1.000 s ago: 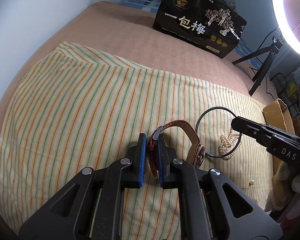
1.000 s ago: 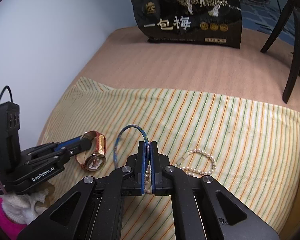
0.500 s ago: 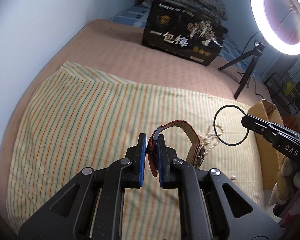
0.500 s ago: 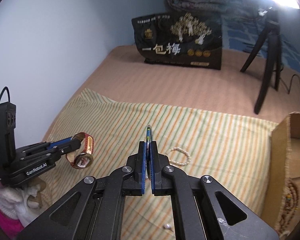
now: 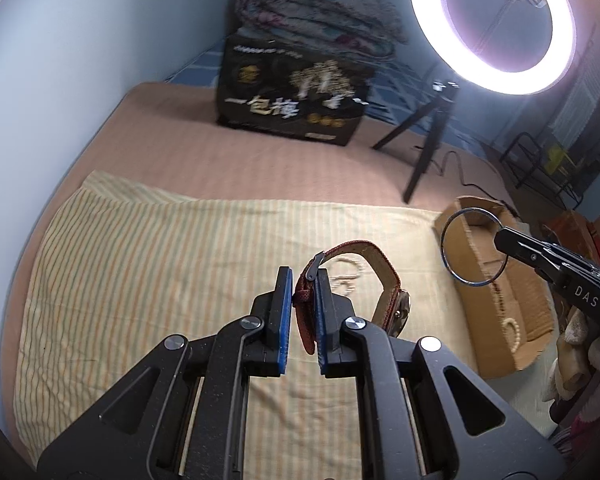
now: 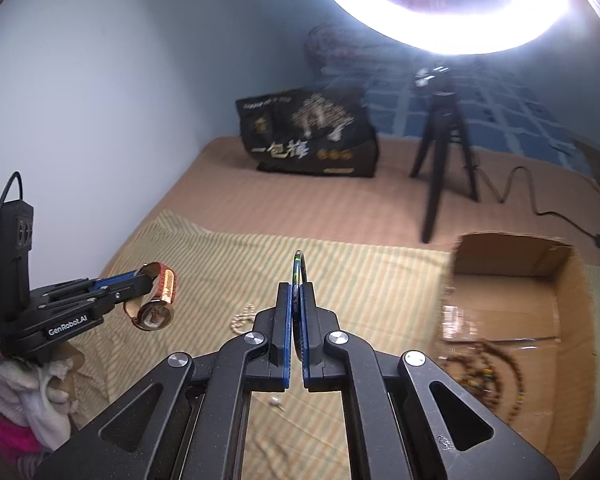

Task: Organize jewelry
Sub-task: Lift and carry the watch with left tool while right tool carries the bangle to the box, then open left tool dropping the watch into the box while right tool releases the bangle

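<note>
My left gripper [image 5: 302, 280] is shut on the red strap of a wristwatch [image 5: 384, 276] and holds it in the air above the striped cloth [image 5: 140, 264]; the watch also shows in the right wrist view [image 6: 156, 300]. My right gripper [image 6: 296, 292] is shut on a thin dark bangle [image 6: 299, 264], seen edge-on; in the left wrist view the bangle [image 5: 446, 256] hangs over the near end of a cardboard box [image 5: 496, 312]. A pearl bracelet [image 5: 346, 276] lies on the cloth under the watch.
The cardboard box [image 6: 540, 276] at the right holds bead strings [image 6: 484, 364]. A black bag [image 5: 292, 100], a tripod [image 6: 444, 152] with a ring light [image 5: 496, 20], and a cable [image 6: 540, 204] stand on the bed behind. A small pearl [image 6: 275, 401] lies on the cloth.
Both grippers have risen from the cloth with the watch and the bangle. The right gripper has carried the bangle rightward over the box end. The pearl bracelet stays on the cloth.
</note>
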{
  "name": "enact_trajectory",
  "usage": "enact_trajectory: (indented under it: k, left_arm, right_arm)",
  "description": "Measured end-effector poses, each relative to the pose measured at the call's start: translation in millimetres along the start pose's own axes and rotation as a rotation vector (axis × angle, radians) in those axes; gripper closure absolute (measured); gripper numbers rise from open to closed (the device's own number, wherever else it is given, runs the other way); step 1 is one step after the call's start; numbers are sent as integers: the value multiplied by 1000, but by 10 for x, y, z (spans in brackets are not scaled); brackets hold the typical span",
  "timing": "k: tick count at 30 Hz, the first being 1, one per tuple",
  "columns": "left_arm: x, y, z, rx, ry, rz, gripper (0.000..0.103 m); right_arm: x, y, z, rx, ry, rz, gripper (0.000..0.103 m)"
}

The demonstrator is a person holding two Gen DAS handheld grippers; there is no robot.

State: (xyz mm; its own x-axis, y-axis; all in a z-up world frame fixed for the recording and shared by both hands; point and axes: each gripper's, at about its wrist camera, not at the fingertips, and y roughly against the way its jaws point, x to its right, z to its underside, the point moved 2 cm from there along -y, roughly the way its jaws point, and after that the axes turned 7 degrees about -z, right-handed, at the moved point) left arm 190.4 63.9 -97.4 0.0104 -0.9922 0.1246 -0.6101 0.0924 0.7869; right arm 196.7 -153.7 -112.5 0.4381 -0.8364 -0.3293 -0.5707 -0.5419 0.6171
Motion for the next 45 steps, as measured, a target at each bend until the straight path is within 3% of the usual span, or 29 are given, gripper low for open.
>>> enact_trajectory:
  k: [12, 23, 34, 45]
  left_arm:
    - [831, 181, -64, 24, -83, 81, 94]
    - [1502, 117, 0, 17, -114, 146, 94]
    - [2117, -65, 209, -16, -204, 191, 94]
    - [2332, -262, 327, -54, -237, 204, 94]
  right_arm:
    - [595, 752, -30, 89, -40, 105, 101]
    - [1086, 1112, -77, 117, -85, 182, 101]
    - [1447, 1143, -49, 109, -121, 207, 101]
    - [1671, 975, -41, 80, -151, 235, 101]
